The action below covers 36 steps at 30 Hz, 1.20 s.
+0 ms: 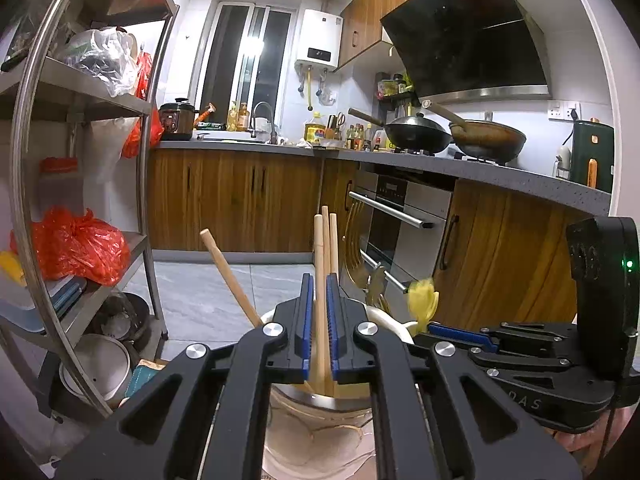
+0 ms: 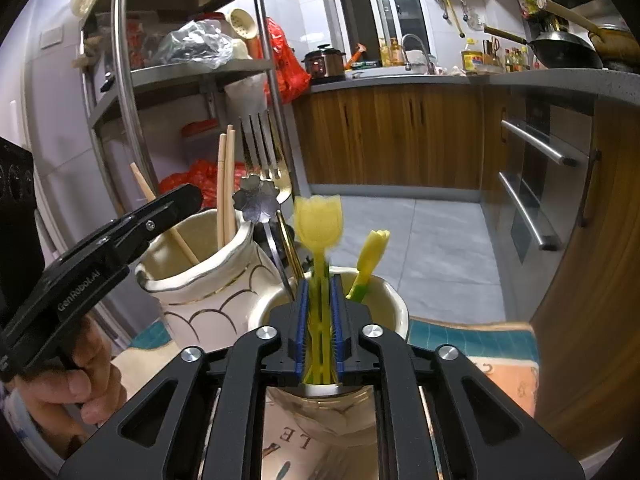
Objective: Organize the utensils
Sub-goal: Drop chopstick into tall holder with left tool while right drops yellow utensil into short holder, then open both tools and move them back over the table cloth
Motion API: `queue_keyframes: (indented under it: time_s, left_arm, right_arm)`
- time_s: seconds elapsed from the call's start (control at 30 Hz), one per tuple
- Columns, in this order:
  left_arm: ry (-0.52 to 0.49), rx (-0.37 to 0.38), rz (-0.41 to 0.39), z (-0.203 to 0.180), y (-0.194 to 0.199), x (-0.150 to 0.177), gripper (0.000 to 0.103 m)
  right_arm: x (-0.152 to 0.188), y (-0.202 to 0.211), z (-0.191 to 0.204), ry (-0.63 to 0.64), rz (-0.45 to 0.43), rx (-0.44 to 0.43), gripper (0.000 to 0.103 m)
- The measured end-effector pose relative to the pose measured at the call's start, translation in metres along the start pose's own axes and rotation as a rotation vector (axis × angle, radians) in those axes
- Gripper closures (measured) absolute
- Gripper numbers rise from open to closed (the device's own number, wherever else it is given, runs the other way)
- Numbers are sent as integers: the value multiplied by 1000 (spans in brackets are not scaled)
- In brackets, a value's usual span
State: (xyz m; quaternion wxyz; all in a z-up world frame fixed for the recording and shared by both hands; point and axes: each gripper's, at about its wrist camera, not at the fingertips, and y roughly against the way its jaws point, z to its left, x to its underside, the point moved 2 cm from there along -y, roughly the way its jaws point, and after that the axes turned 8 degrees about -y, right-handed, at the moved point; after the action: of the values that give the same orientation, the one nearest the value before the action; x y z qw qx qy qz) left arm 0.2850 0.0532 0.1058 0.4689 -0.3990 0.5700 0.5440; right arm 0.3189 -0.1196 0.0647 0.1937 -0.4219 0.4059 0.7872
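Wooden chopsticks (image 1: 325, 264), 2 or 3 upright, lower centre of the left wrist view: my left gripper (image 1: 319, 320) is clenched on them above a cream ceramic holder (image 1: 384, 316). 1 more chopstick (image 1: 230, 276) leans out to the left of that holder.

Yellow plastic utensil (image 2: 319, 224) with a tulip-shaped top, centre of the right wrist view: its green-yellow stem stands between the blue pads (image 2: 301, 320) of my right gripper (image 2: 319, 320); I cannot tell whether they press on it. It stands in a second cream cup (image 2: 396, 312), beside 1 more yellow tulip piece (image 2: 374, 252).

Gold fork (image 2: 266, 152) and flower-headed spoon (image 2: 256, 198): between the 2 holders, centre left.

Hand (image 2: 68, 380) gripping the left tool, lower left corner.
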Motion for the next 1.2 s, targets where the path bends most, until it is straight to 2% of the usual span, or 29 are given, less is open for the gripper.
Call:
queue_keyframes:
  time_s: [0.3,0.37,0.6,0.67,0.77,0.83,1.0,1.1,1.17,1.2]
  left_arm:
    - [-22,-6,5,0,8,0,93]
    - [-22,-10,4,0,9,0,83]
    - [-32,-12,4,-1,12,-1,75]
    - [-35,-7,1,-2,14,-1,63]
    - [-45,-6,-7,-4,18,-1,55]
    - [-49,-4,-11,-5,21,-1,51]
    - [-63,4,-12,-6,31,0,46]
    - [-69,7,-18,-6,41,1,39]
    - [-70,1,-24,-5,47,1,29]
    - [-73,-6,-27,-5,51,2,26]
  right_arm:
    - [0,7,1,4,-18,-5,83]
    - [-1,9,0,3,-24,-4,83]
    - [0,15,-2,-14,-32,-29,83]
    - [1,17,-2,-13,-39,-25,82]
    - [1,21,-2,-14,-52,-24,79]
    - [2,25,-3,-16,-70,-15,72]
    - [4,40,-10,-39,-117,-7,58]
    - [7,47,-13,-40,-124,2,55]
    - [10,52,-15,-42,-125,3,47]
    - [11,54,-15,-41,-130,4,38]
